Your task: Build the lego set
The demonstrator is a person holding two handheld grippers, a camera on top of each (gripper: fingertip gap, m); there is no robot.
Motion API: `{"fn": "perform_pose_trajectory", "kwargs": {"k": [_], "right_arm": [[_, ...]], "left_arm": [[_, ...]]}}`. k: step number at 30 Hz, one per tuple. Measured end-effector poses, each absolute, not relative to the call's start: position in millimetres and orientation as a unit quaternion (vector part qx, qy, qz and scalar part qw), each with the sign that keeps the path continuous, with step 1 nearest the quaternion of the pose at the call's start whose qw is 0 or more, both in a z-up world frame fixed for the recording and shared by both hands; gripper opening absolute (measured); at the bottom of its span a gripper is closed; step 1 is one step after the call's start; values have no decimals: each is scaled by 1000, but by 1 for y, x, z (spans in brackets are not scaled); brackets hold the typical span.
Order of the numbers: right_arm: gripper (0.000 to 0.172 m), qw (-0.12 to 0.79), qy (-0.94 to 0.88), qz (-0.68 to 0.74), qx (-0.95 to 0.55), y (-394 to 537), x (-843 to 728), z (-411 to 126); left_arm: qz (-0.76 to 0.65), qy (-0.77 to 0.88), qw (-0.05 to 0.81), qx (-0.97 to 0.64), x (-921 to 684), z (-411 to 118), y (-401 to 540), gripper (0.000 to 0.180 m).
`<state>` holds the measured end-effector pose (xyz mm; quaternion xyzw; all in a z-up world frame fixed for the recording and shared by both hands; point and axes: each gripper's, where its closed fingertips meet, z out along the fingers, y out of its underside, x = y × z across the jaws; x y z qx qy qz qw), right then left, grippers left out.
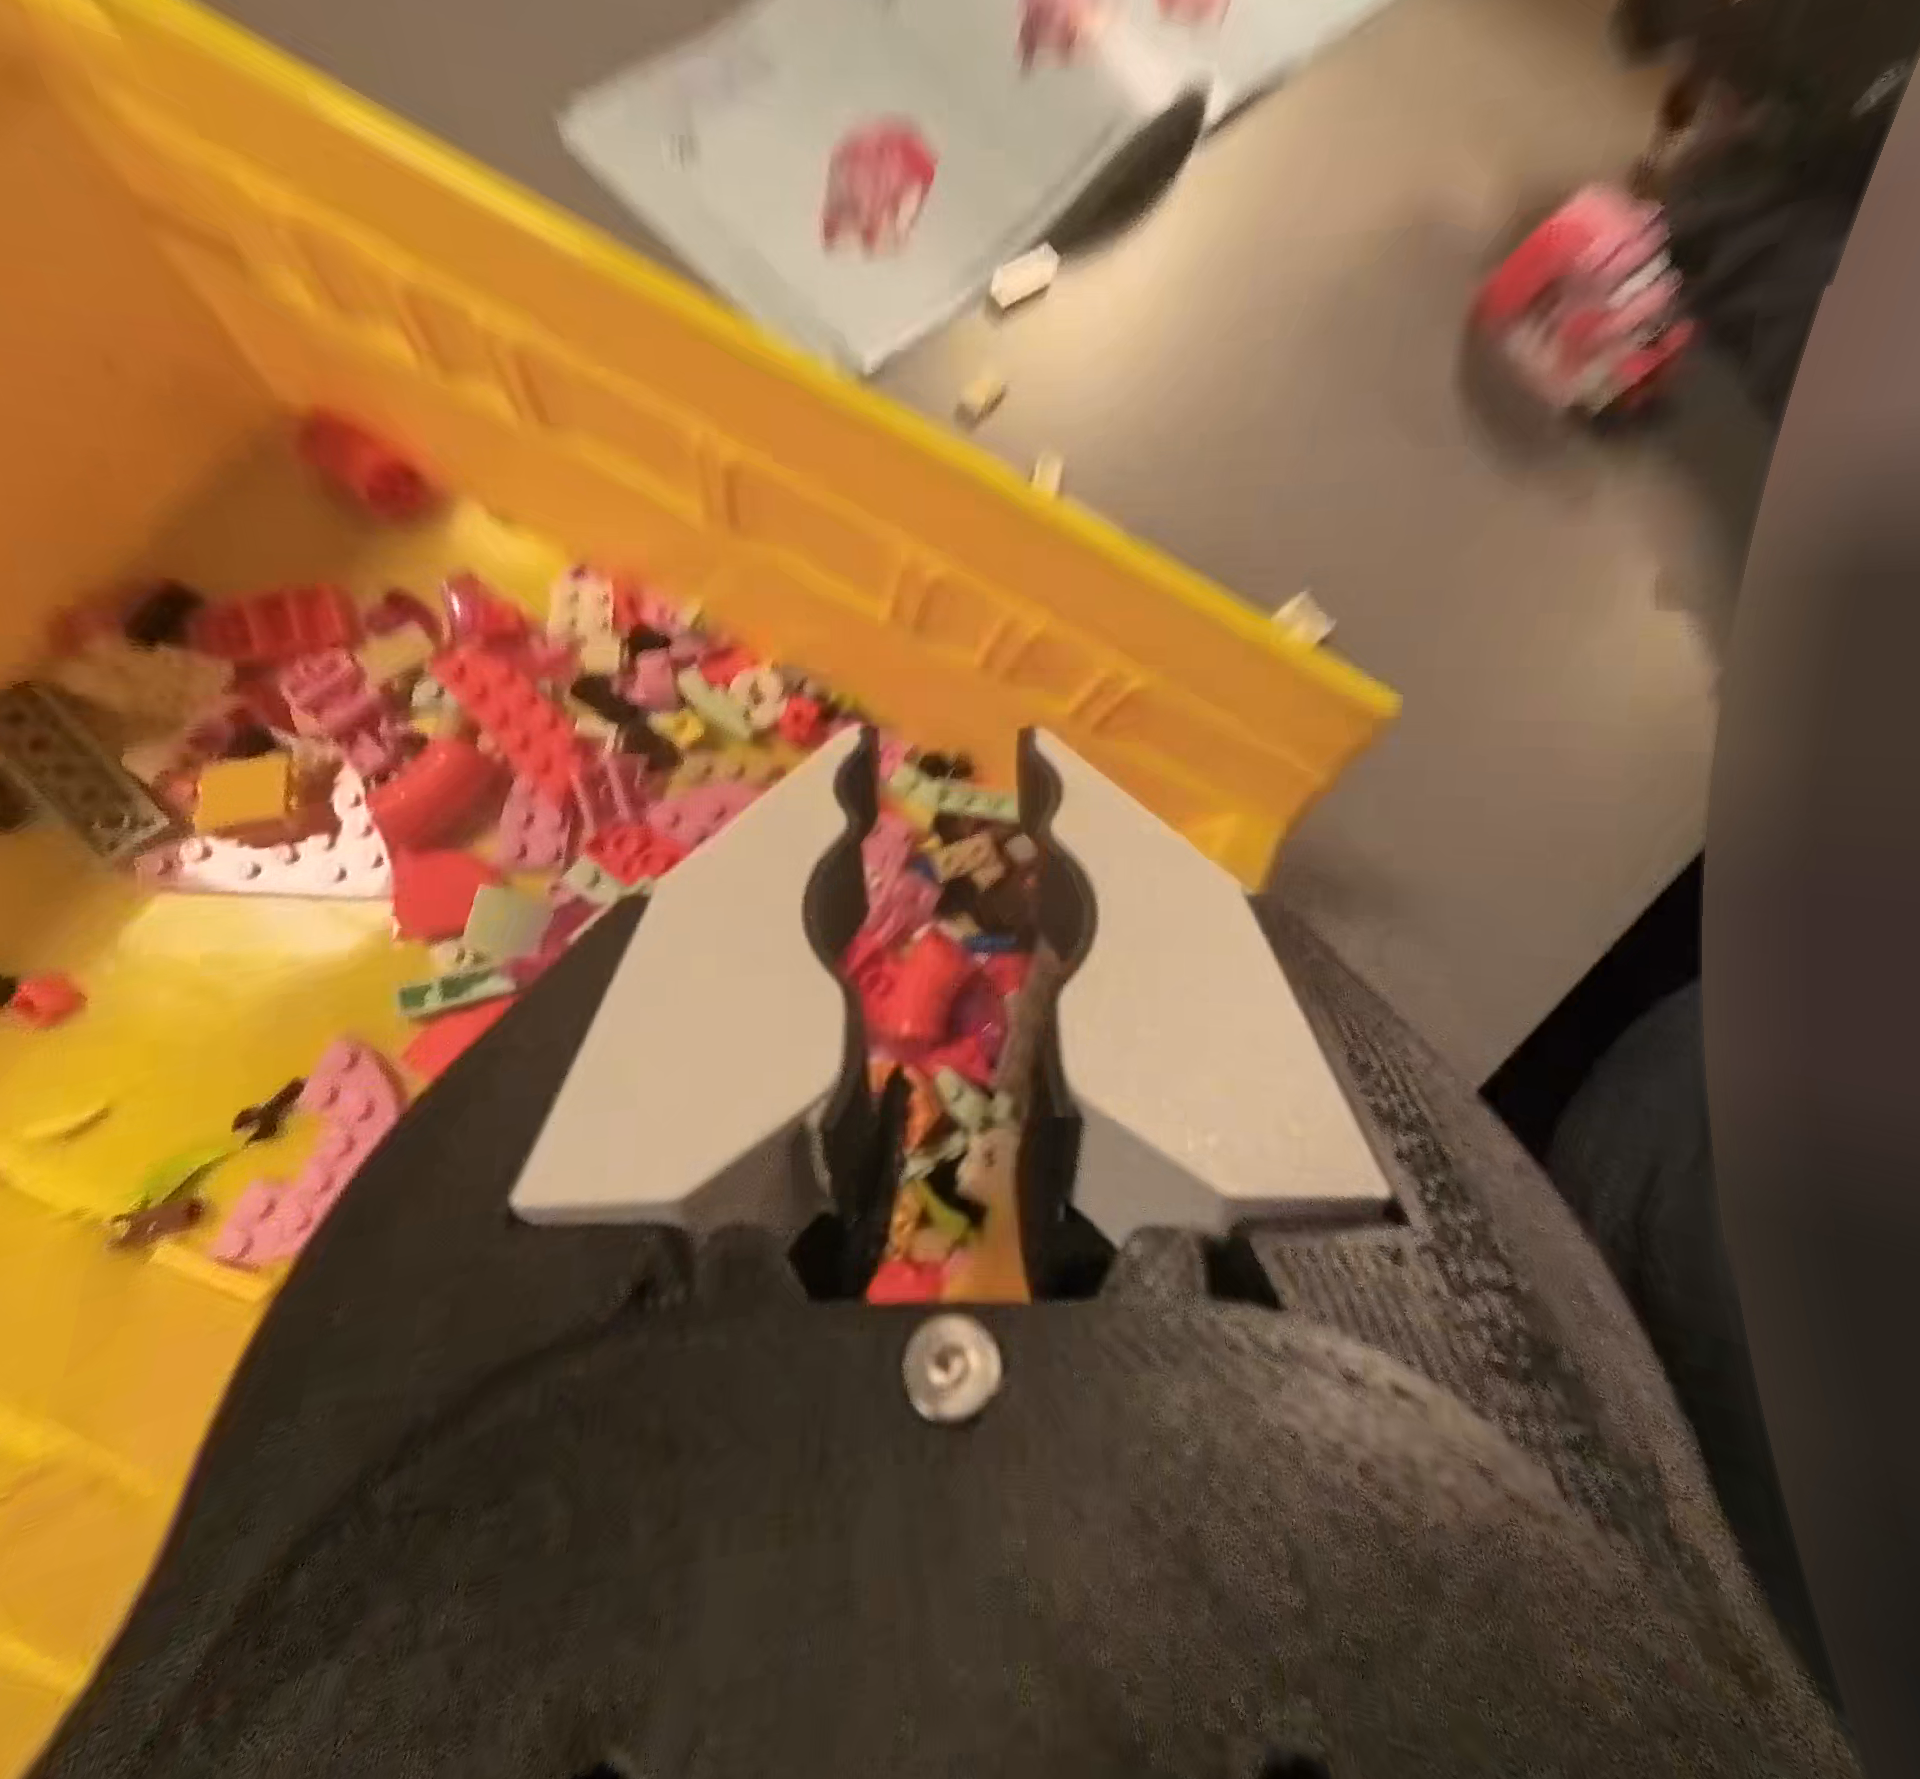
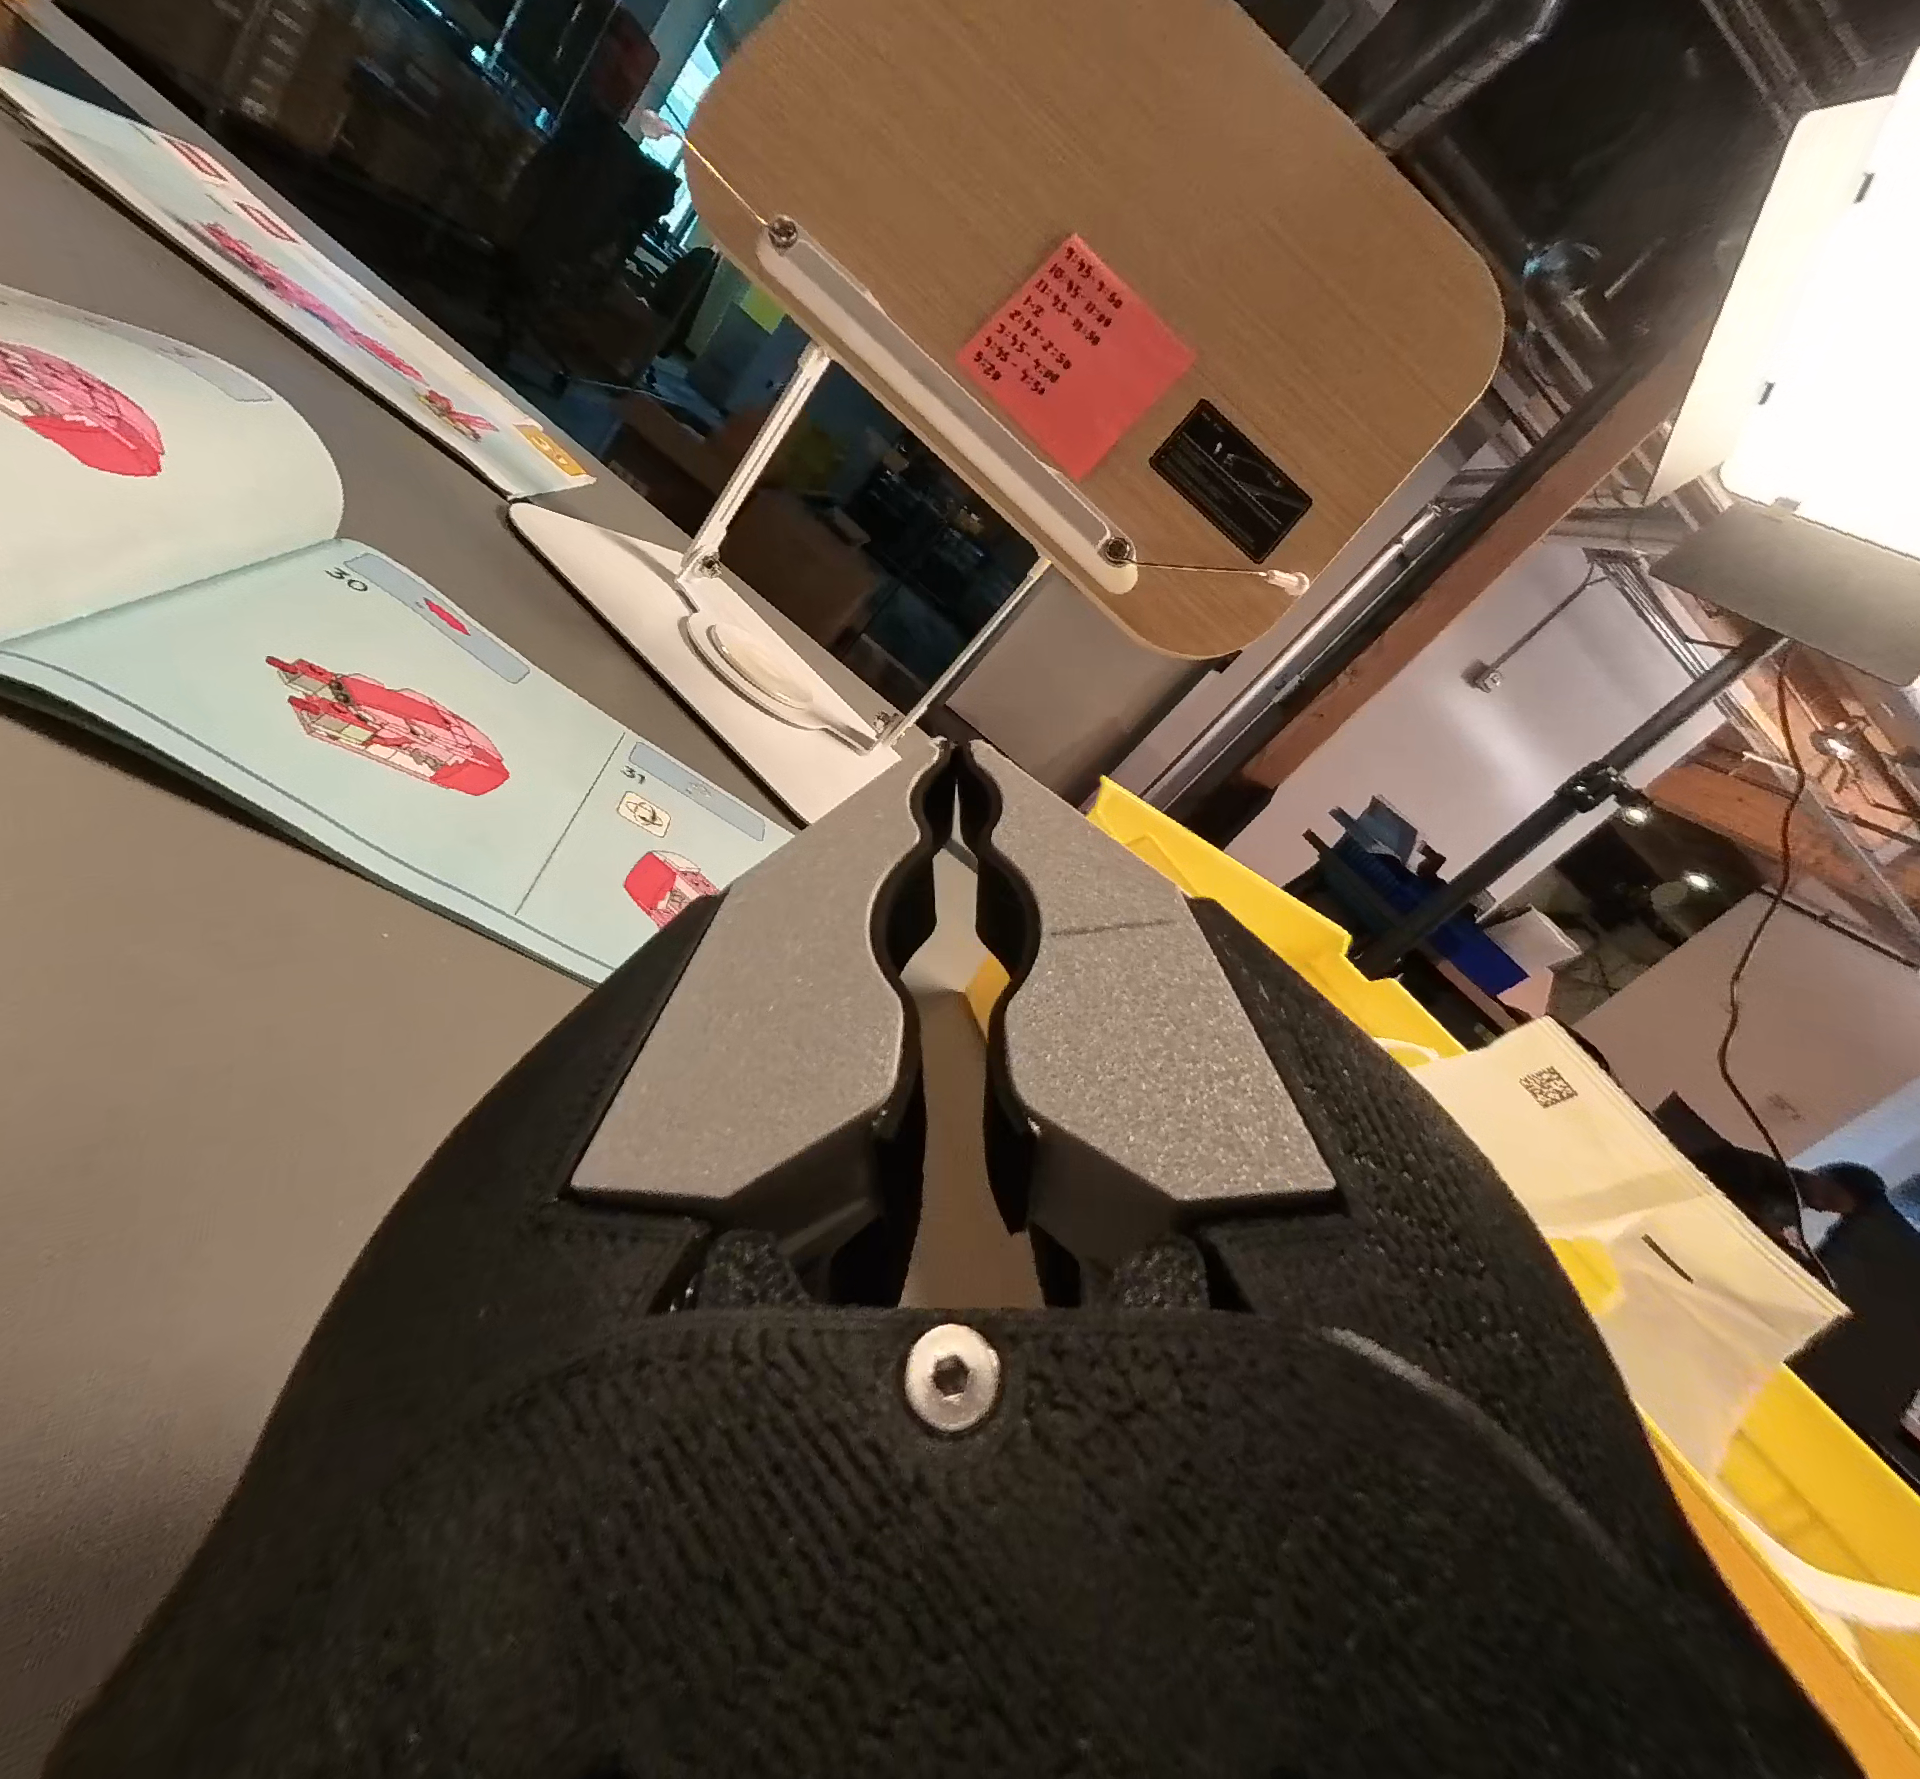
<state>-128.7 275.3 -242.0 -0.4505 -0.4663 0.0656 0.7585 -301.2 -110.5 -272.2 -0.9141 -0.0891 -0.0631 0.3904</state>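
Note:
My left gripper (image 1: 948,742) hangs over a yellow bin (image 1: 935,524), its fingers apart with nothing between the pads. Under it lies a heap of small building bricks (image 1: 499,742), red, pink, pale green and brown. The left wrist view is blurred by motion. My right gripper (image 2: 956,755) is shut, the fingertips meet and nothing shows between them. It lies low over the dark table (image 2: 208,1054), between an open instruction booklet (image 2: 312,690) and the yellow bin's rim (image 2: 1247,888).
A red and pink brick model (image 1: 1579,316) stands on the table past the bin, near the booklet (image 1: 935,129). Small pale bricks (image 1: 1023,280) lie loose by the bin's wall. A wooden-backed stand (image 2: 1091,306) on a white base rises ahead of the right gripper. A pale bag (image 2: 1621,1210) lies in the bin. Tip to tip, the grippers are about 45 cm apart.

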Motion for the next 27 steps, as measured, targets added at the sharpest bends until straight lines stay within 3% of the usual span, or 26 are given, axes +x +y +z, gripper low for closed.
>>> {"fn": "perform_pose_trajectory", "kwargs": {"k": [10,16,22,27], "right_arm": [[0,756,-470,71,-450,274,-130,-243],[0,753,-474,76,-449,273,-131,-244],[0,752,-474,82,-451,273,-132,-244],[0,752,-474,83,-451,273,-132,-244]], "left_arm": [[-40,-4,226,-973,-312,-329,-102,16],[-40,5,200,-979,-310,-338,-99,16],[26,8,141,-990,-324,-347,-126,0],[32,0,185,-982,-329,-338,-119,2]]}}
